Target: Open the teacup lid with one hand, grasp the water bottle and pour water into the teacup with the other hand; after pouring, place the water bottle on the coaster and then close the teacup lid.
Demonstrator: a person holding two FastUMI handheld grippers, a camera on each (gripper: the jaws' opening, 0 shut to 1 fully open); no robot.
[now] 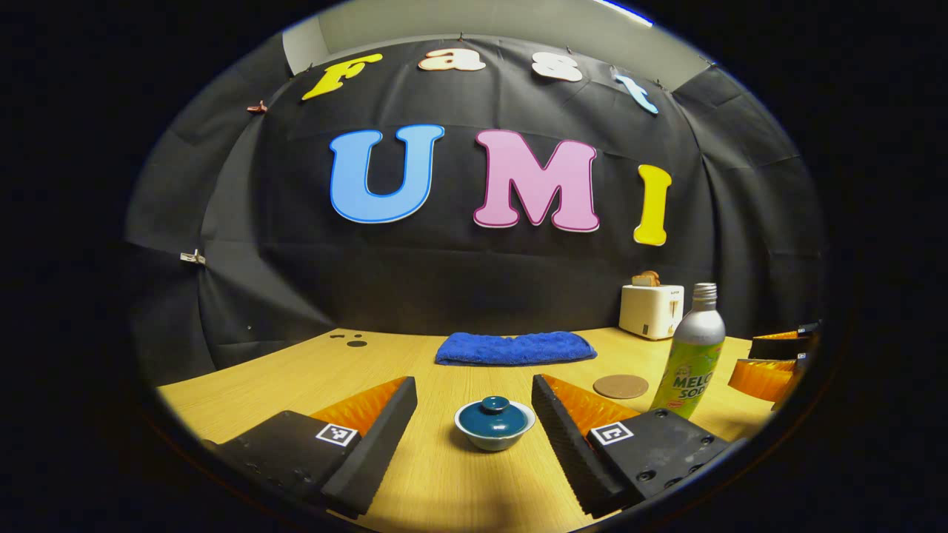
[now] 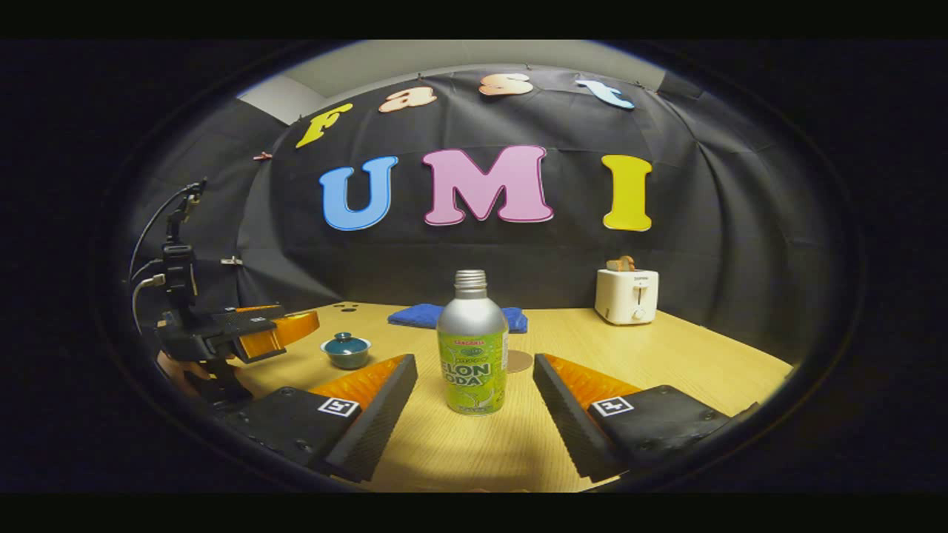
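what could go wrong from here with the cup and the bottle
1. The lid has only a small round knob on top; the open left gripper could slip off it or nudge the teacup across the table.
2. The water bottle is tall, narrow and already uncapped; an off-centre close by the open right gripper might tip it and spill.
3. The coaster sits close behind the bottle, so setting down may miss it.

Bare surface [image 1: 444, 474] lies all round the teacup [image 1: 494, 423]; the bottle [image 2: 472, 344] stands just before the coaster [image 2: 521, 360], part-hiding it.
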